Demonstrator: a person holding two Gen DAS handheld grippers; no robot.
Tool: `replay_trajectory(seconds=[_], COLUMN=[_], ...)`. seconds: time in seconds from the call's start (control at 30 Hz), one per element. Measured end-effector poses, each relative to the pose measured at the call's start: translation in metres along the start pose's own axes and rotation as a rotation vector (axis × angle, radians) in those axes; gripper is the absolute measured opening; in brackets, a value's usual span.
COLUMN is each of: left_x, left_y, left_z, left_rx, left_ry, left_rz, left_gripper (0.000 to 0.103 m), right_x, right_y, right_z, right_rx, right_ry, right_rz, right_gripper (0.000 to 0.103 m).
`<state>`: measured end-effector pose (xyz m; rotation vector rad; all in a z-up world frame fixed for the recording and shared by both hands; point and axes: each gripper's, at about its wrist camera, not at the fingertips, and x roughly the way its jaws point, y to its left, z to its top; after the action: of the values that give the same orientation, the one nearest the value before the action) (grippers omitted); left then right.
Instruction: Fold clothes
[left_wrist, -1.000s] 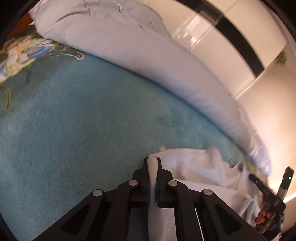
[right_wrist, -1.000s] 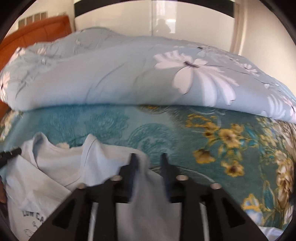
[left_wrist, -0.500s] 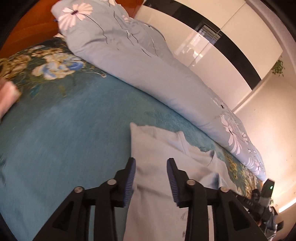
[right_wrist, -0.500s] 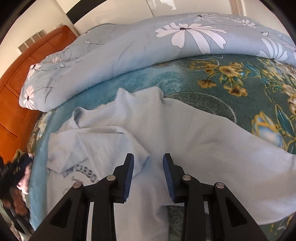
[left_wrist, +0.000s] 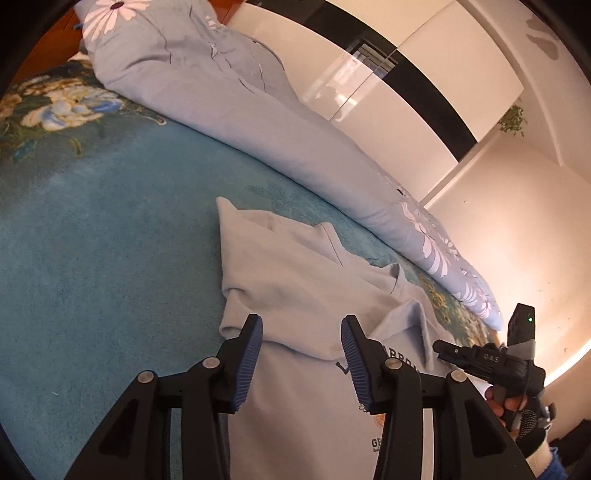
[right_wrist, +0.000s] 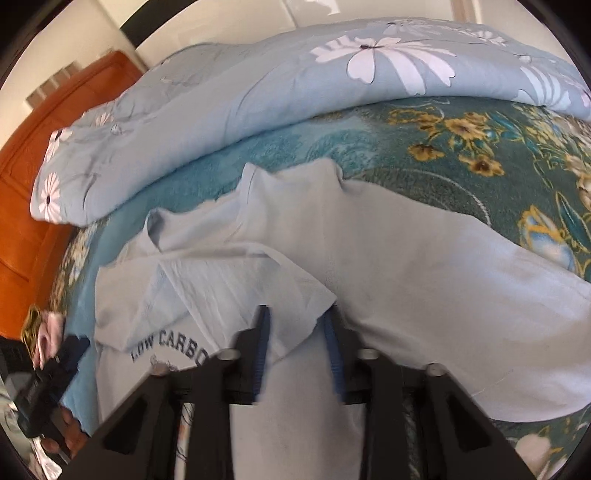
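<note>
On bed: shirt (left_wrist: 306, 295) flat, sleeve folded in.
Left gripper (left_wrist: 301, 354): opening, released.
Right gripper (right_wrist: 297, 347): jaws apart around sleeve edge at 12 o'clock, likely for the next fold.

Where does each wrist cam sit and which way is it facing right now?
Left wrist: on the left hand-held gripper, facing down across the shirt toward duvet and wardrobe; own jaws opening, gripping nothing; right hand-held gripper at right edge.
Right wrist: on the right hand-held gripper, aimed steeply down at the shirt's sleeve, which sits between its fingers; headboard at left.
Shared: shirt, duvet, bedspread; each sees the other hand-held gripper.
</note>
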<state>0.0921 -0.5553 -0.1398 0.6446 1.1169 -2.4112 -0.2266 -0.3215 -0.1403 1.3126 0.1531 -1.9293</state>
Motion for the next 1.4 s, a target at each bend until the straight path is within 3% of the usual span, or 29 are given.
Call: replay_trajectory(seconds=[0.07, 0.17, 0.33, 0.43, 0.5, 0.6, 0.7, 0.93, 1.03, 1.13, 1.2, 1.4], left_x=[-0.001, -0.003, -0.002, 0.001, 0.004, 0.007, 0.009, 0.007, 0.007, 0.008, 0.006, 0.010], left_y=[0.004, 0.015, 0.027, 0.025, 0.023, 0.024, 0.027, 0.028, 0.028, 0.026, 0.022, 0.013], left_z=[0.001, 0.004, 0.006, 0.006, 0.005, 0.004, 0.003, 0.002, 0.002, 0.000, 0.000, -0.003], left_rx=[-0.019, -0.068, -0.126, -0.119, -0.110, -0.114, -0.125, -0.132, -0.136, -0.129, -0.106, -0.059], left_ry=[-0.003, -0.005, -0.002, 0.008, 0.020, 0.031, 0.035, 0.031, 0.030, 0.033, 0.023, 0.037], left_rz=[-0.005, -0.022, -0.056, -0.039, -0.026, -0.035, -0.036, -0.048, -0.046, -0.030, -0.022, -0.003], left_gripper=[0.048, 0.048, 0.049, 0.050, 0.050, 0.051, 0.052, 0.055, 0.057, 0.057, 0.057, 0.059], right_x=[-0.003, -0.018, -0.041, -0.022, -0.007, -0.004, -0.022, -0.131, -0.166, -0.179, -0.178, -0.148], right_y=[0.005, 0.023, 0.043, 0.026, 0.010, -0.008, -0.016, -0.080, -0.121, -0.150, -0.162, -0.165], right_z=[0.004, 0.014, 0.035, 0.043, 0.045, 0.045, 0.043, -0.011, -0.047, -0.083, -0.101, -0.104], right_rx=[-0.002, -0.101, -0.317, -0.272, -0.221, -0.136, -0.081, -0.005, 0.047, 0.072, 0.085, 0.022], right_ry=[-0.016, -0.058, -0.167, -0.122, -0.084, -0.075, -0.099, -0.178, -0.138, -0.091, -0.076, -0.033], right_rz=[-0.026, -0.085, -0.263, -0.355, -0.367, -0.331, -0.315, -0.435, -0.483, -0.534, -0.522, -0.512], right_gripper=[0.003, 0.002, 0.002, 0.002, 0.002, 0.004, 0.013, 0.032, 0.042, 0.042, 0.043, 0.043])
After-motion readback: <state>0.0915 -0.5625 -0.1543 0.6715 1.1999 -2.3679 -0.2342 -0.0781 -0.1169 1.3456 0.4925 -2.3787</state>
